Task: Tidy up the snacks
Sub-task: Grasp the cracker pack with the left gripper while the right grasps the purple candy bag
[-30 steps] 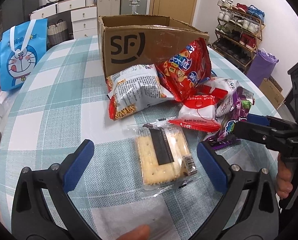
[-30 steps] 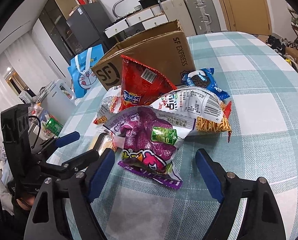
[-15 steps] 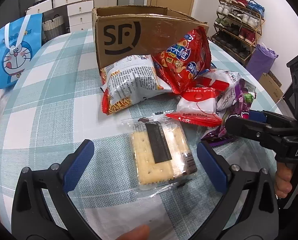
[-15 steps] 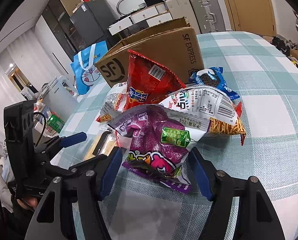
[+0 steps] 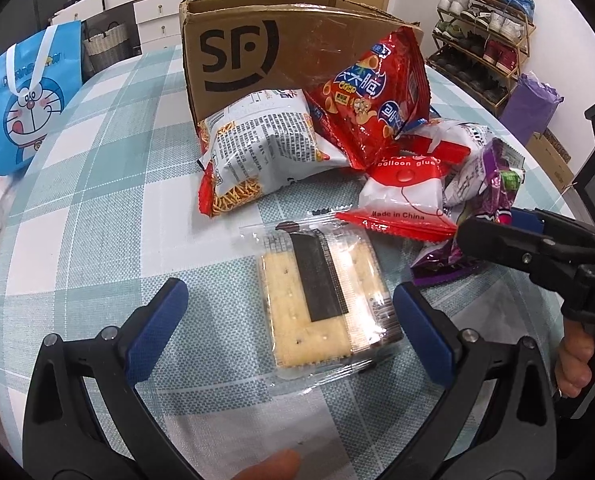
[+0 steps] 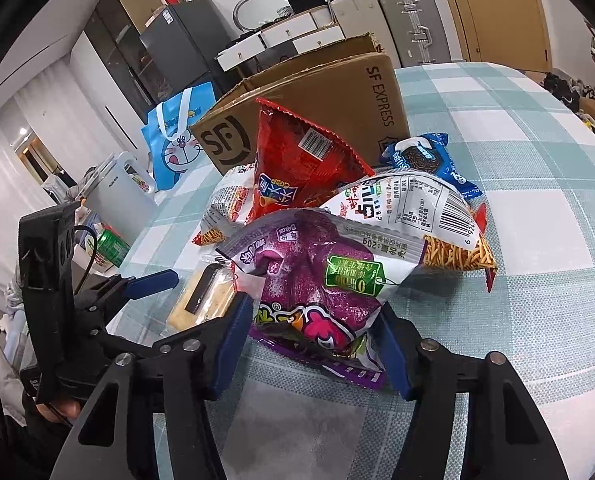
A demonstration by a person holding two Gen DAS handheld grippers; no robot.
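Left wrist view: the left hand-held gripper (image 5: 287, 320) hangs with its jaws wide apart over the cracker packet (image 5: 321, 300), which lies flat on the bench (image 5: 97, 200). The right pad is just beside the packet's right edge, while the left pad stands well clear of it. To take this packet well, I judge the gripper should shift a little right so the packet sits centred, then come down low, since a flat, slippery wrapper gives the pads little to bite. At the far right the right hand-held gripper (image 5: 485, 232) reaches into the purple bag (image 5: 485, 184).

Right wrist view: the right hand-held gripper (image 6: 317, 336) has just been closing its jaws, and the purple bag (image 6: 309, 280) sits between them, its near end crumpled against both pads; they look to be gripping it. The bag is puffy, so a firm squeeze low on the crimped end would hold better than a pinch on the air-filled middle. A white noodle bag (image 6: 417, 216) overlaps its far side, so lifting straight up first should keep that one from being dragged. The cardboard box (image 6: 317, 104) stands open at the far side, the likely place for the snacks.
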